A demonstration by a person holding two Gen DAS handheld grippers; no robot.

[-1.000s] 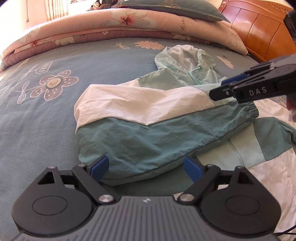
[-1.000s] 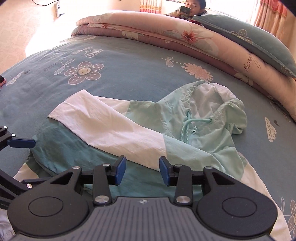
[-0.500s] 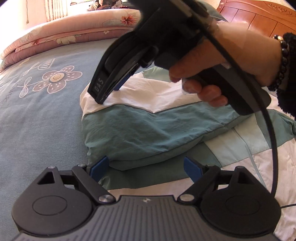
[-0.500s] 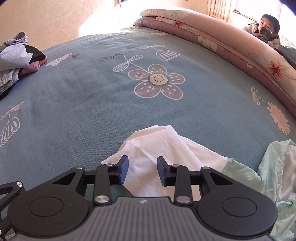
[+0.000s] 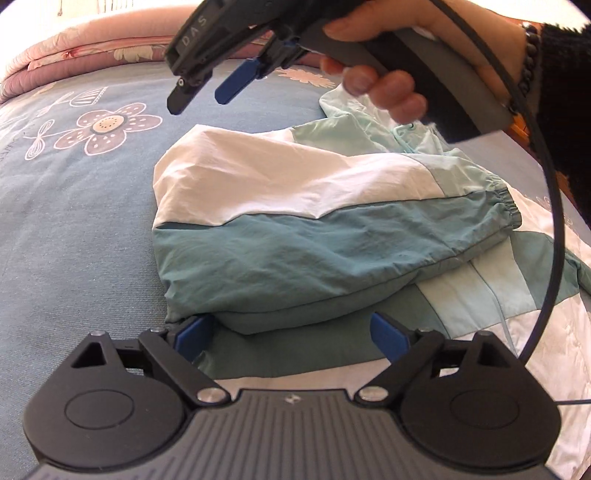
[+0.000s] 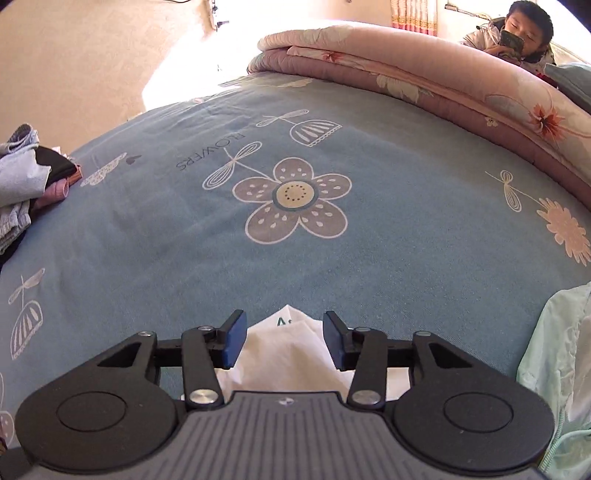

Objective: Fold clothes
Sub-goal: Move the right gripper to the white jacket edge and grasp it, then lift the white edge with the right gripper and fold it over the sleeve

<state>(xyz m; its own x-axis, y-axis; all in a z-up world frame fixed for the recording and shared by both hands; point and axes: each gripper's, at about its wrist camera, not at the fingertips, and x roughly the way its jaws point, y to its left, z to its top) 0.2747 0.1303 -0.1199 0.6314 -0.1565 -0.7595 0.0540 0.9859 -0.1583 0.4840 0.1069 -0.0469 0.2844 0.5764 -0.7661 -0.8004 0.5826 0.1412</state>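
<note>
Right jaws opening over jacket [image 5: 332, 236], seated person [image 6: 517, 33] right-view only

The jacket [image 5: 295, 221] looks like thin, crinkled woven cloth with a faint sheen, in white, teal and pale mint panels, with a gathered elastic cuff [image 5: 506, 201] at its right end. The bed sheet [image 6: 295, 258] under it is soft, matt, slightly fuzzy blue cloth with printed flowers. The folded quilt [image 6: 424, 77] at the far side is smooth, padded pink fabric. The left tool [image 5: 291, 336] and right tool [image 6: 282, 338] are matt black plastic with blue rubbery pads [image 6: 233, 343] and shiny metal screw heads [image 6: 202, 397].
</note>
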